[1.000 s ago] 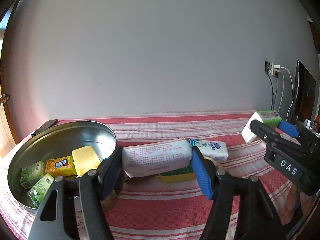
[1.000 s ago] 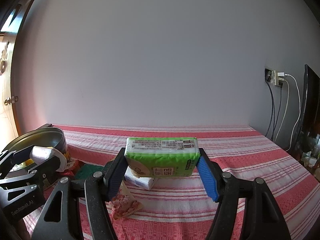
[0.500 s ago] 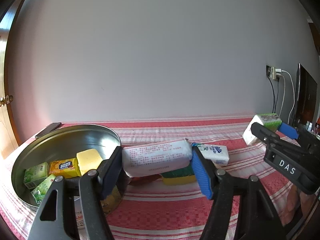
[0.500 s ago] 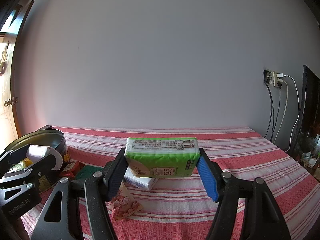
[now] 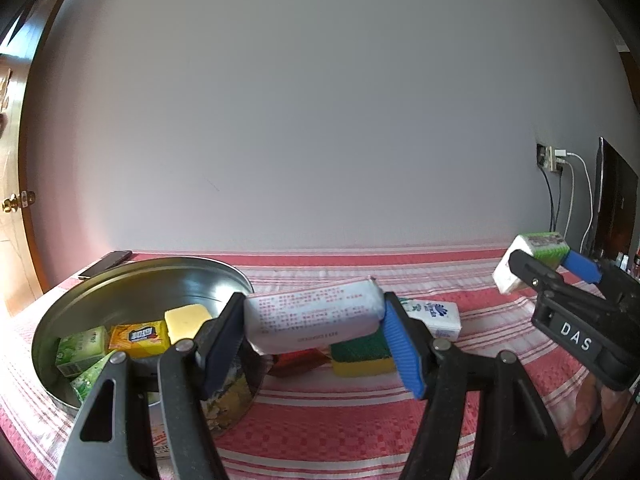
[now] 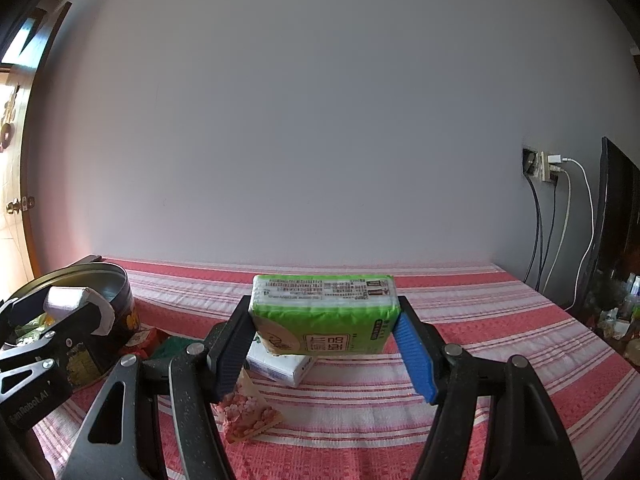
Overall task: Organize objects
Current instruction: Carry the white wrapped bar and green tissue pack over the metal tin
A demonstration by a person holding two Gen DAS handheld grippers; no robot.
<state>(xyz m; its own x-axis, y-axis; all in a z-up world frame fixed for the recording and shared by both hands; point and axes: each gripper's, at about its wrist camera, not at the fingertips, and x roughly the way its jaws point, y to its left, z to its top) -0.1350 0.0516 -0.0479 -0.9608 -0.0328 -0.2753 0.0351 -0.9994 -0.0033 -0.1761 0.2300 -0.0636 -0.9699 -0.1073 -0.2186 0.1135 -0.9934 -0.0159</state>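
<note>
My left gripper [image 5: 314, 332] is shut on a white tissue pack with red print [image 5: 312, 320], held above the striped cloth beside the round metal tin [image 5: 132, 280]. Inside the tin lie green packs [image 5: 82, 350], an orange pack [image 5: 138, 338] and a yellow block [image 5: 188, 320]. My right gripper [image 6: 324, 342] is shut on a green tissue pack [image 6: 324, 316], held above the cloth; it shows at the right of the left wrist view, green tissue pack [image 5: 538, 258]. A white and blue tissue pack [image 5: 434, 316] and a yellow-green sponge [image 5: 362, 358] lie on the cloth.
A pink snack sachet [image 6: 250, 416] lies under the right gripper, a red wrapper [image 5: 298, 362] beside the tin. A dark phone [image 5: 106, 264] lies at the table's back left. Wall socket with cables [image 6: 546, 168] and a dark screen [image 6: 618, 216] stand at the right.
The left gripper with its white pack has shifted slightly, so the tin sits a little further right and lower in its view. The right gripper holds still.
</note>
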